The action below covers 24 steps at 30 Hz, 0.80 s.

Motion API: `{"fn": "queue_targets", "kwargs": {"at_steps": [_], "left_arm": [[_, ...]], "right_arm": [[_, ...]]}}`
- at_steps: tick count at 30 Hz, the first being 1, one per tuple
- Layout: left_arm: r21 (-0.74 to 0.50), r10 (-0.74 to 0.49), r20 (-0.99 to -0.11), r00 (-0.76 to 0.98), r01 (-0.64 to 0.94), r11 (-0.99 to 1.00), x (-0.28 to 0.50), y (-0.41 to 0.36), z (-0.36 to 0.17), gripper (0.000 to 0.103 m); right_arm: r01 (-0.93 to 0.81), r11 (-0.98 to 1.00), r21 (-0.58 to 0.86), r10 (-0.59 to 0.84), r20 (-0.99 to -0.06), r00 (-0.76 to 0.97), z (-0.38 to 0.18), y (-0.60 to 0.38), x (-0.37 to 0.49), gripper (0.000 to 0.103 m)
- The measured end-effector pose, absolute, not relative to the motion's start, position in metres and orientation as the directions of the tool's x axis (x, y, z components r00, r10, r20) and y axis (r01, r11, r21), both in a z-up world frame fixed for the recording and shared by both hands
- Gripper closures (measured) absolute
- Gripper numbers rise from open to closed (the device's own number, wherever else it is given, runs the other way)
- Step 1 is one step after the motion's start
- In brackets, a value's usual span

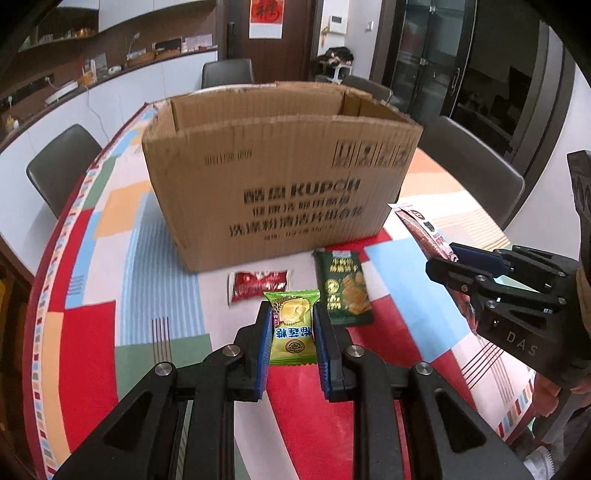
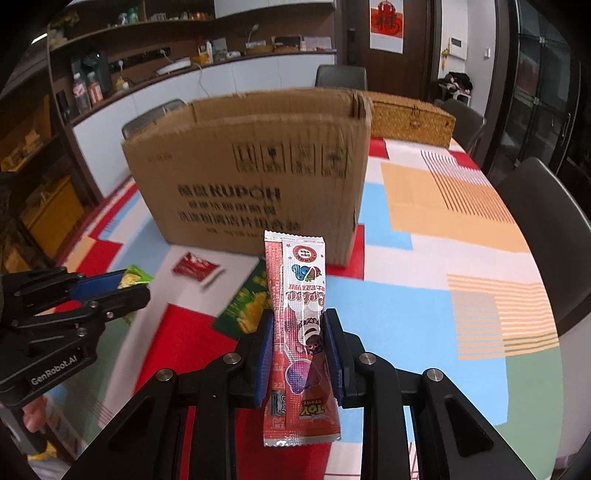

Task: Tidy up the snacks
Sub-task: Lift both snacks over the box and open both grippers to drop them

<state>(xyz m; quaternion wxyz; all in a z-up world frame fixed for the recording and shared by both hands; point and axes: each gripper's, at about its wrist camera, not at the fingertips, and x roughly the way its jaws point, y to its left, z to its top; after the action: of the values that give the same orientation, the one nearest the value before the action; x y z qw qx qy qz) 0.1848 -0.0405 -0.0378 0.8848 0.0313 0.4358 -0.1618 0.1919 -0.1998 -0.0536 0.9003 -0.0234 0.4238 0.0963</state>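
Left gripper (image 1: 291, 325) clamped tight on a small green candy packet (image 1: 291, 328), blue pads (image 1: 263, 350) pressing both edges, packet lifted clear of the tablecloth (image 1: 147, 258). Right gripper (image 2: 300, 343) closed on a long red snack stick (image 2: 299, 332), held upright between the pads, top end poking up in front of the cardboard box (image 2: 251, 173), bottom end hanging below the jaws. Both packets off the surface, near side of the box.

On the cloth below: a small red sachet (image 1: 258, 286) lying flat just near of the box, a dark green cracker pack (image 1: 345, 291) flat beside it to the right. Open-topped box standing mid-table, flaps up, printed lettering facing near. Woven basket (image 2: 410, 118) behind the box at the far right. Cloth patterned in red, blue, green and orange blocks. Dark chairs (image 1: 62, 166) ringing the table, a curved white counter (image 1: 110, 92) with clutter along the far left, dark glass cabinet (image 1: 443, 66) far right, red hanging (image 1: 266, 14) on the far wall.
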Motion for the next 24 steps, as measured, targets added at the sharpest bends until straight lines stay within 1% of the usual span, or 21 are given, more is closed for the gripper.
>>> {"fn": "queue_targets", "kwargs": {"at_steps": [14,24], "left_arm": [[-0.083,-0.288,-0.682,0.672,0.320,0.944,0.190,-0.033,0.017,0.081],[-0.051,-0.277,-0.609,0.743,0.311,0.949,0.208,-0.026,0.054,0.081]], "right_arm": [[-0.226,0.973,0.049,0.201,-0.661,0.723,-0.003,-0.189,0.192,0.076],[-0.242,0.969,0.049,0.223,-0.591,0.775,0.028,-0.181,0.208,0.076]]}}
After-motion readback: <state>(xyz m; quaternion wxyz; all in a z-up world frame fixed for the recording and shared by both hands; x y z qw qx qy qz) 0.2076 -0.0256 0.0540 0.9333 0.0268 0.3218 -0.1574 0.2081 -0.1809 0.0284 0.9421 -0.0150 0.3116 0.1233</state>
